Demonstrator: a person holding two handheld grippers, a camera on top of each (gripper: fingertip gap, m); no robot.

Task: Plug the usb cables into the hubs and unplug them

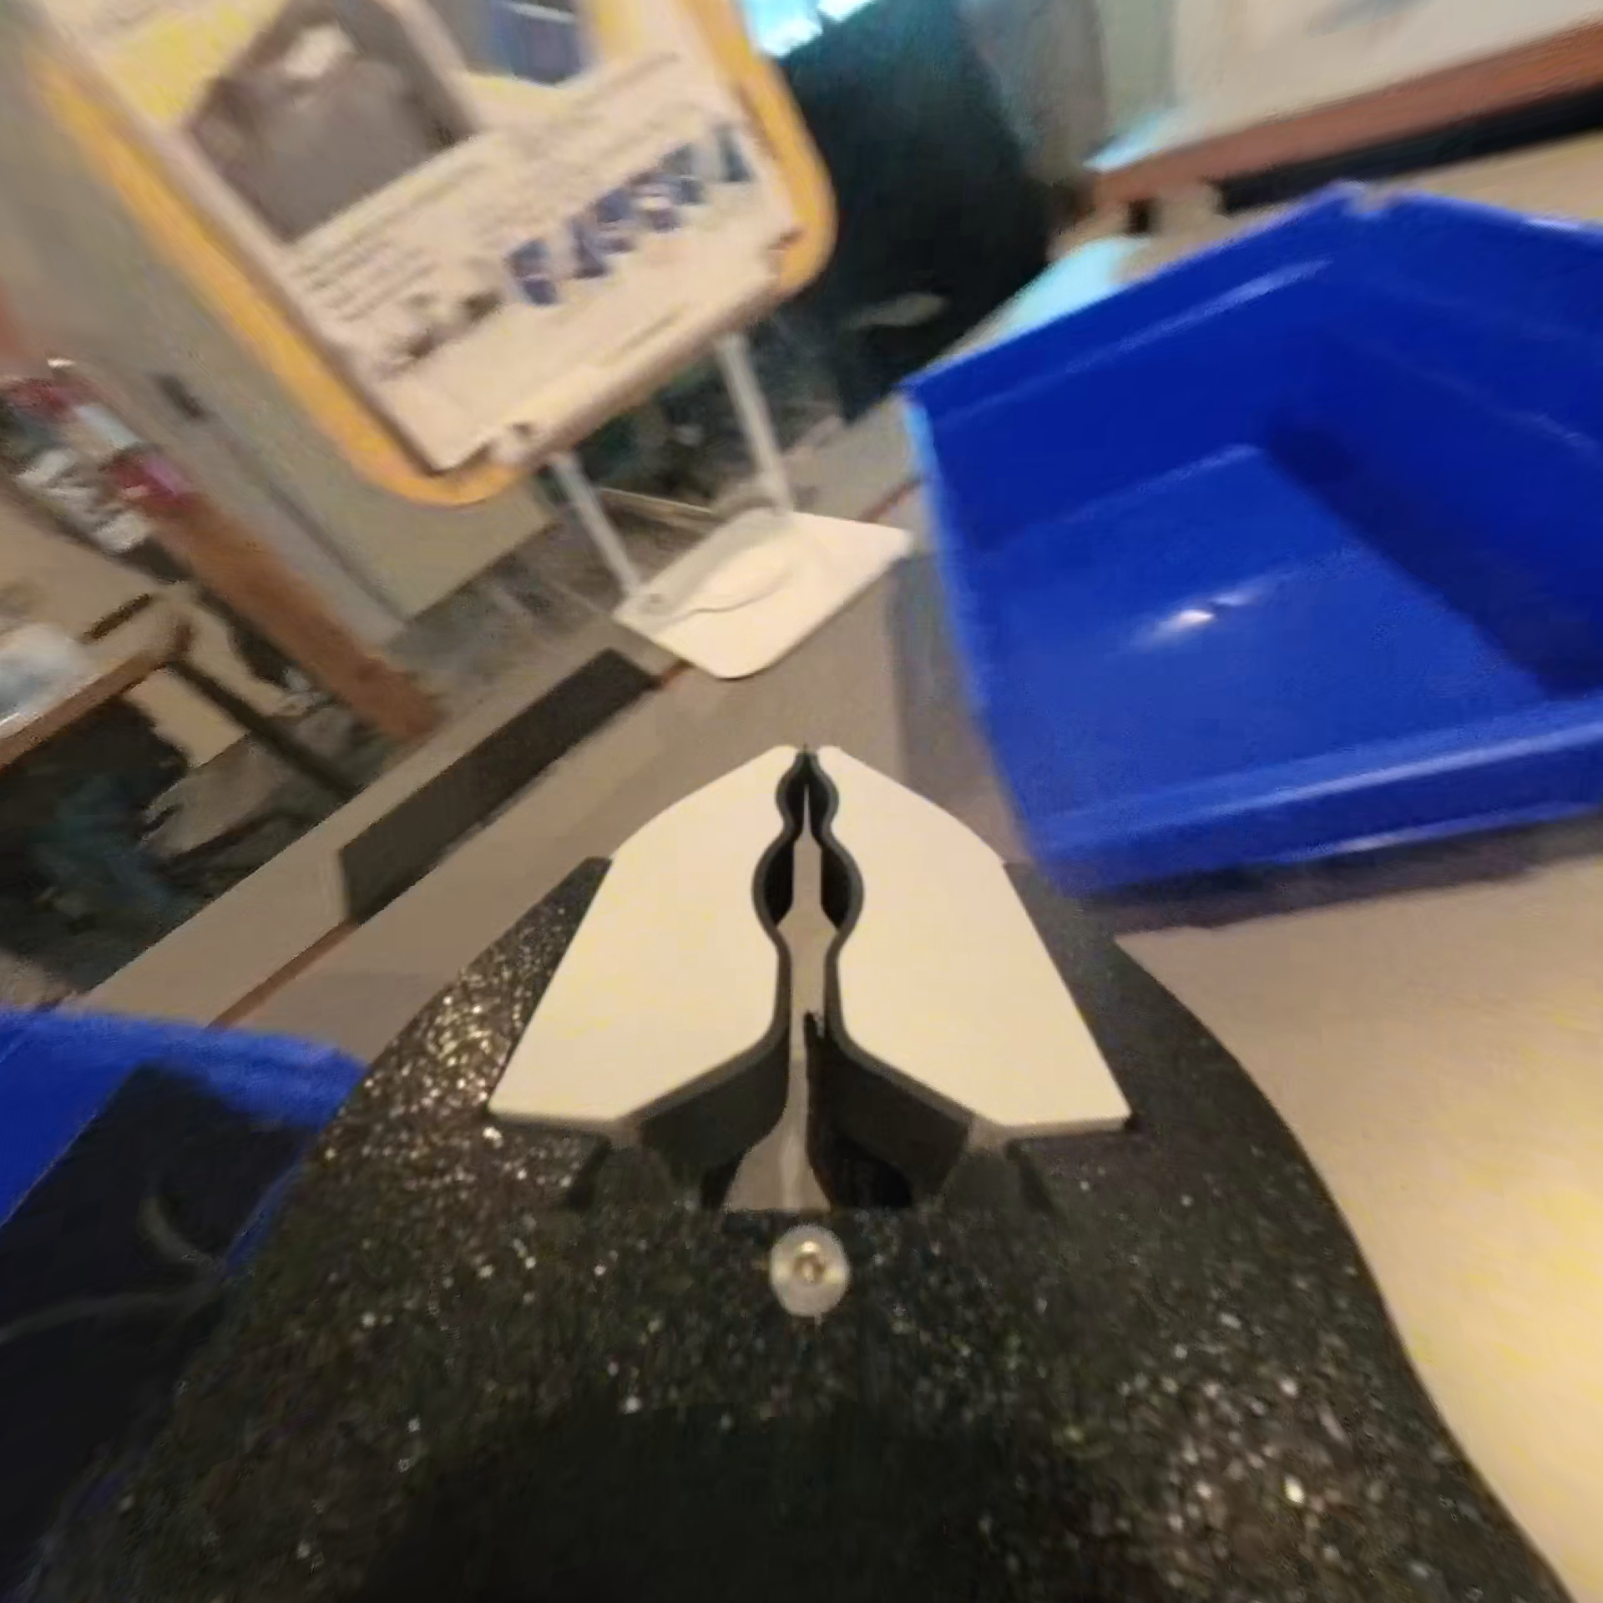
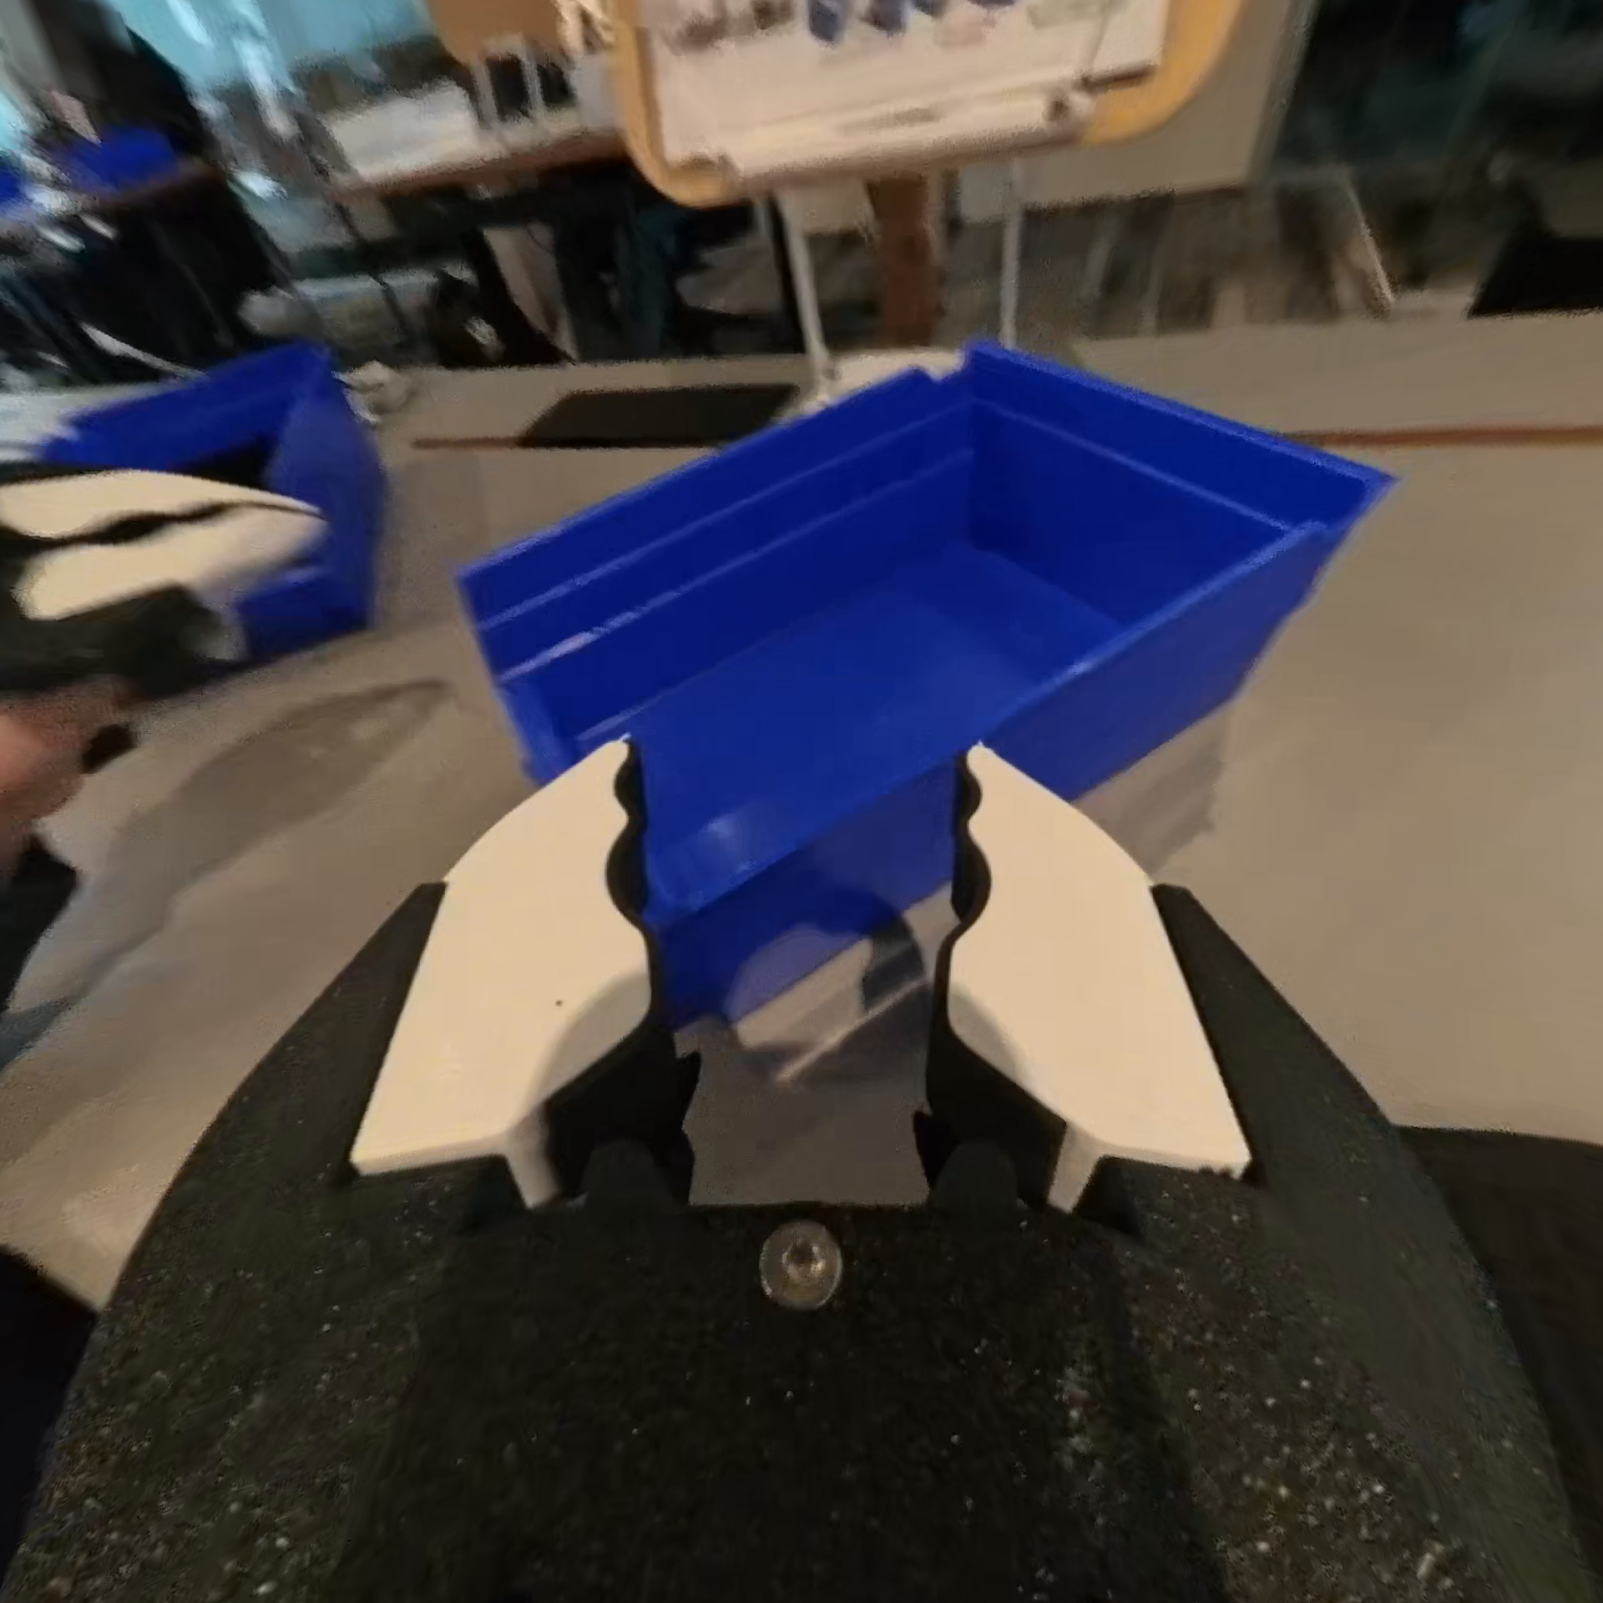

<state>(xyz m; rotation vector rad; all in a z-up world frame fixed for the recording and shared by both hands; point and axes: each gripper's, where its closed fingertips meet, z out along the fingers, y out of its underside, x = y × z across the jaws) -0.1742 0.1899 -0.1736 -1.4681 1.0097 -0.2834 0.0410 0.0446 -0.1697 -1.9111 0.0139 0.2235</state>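
No USB cable or hub shows clearly. My left gripper (image 1: 807, 768) is shut and empty, held above the grey table (image 1: 1301, 1041). It also shows blurred at the left of the right wrist view (image 2: 130, 555). My right gripper (image 2: 800, 759) is open and empty, and hovers over the near wall of an empty blue bin (image 2: 607, 555). A clear plastic packet (image 2: 833, 1006) with something dark inside lies on the table between my right fingers, by the bin's near corner. A second blue bin (image 1: 173, 1067) at the lower left holds dark, blurred contents.
The empty blue bin also shows at the right of the left wrist view (image 1: 1258, 607). The second bin stands at the far left (image 2: 295, 486). A poster board on a white stand (image 1: 486, 225) is beyond the table edge. A hand (image 2: 35, 781) is at the left edge.
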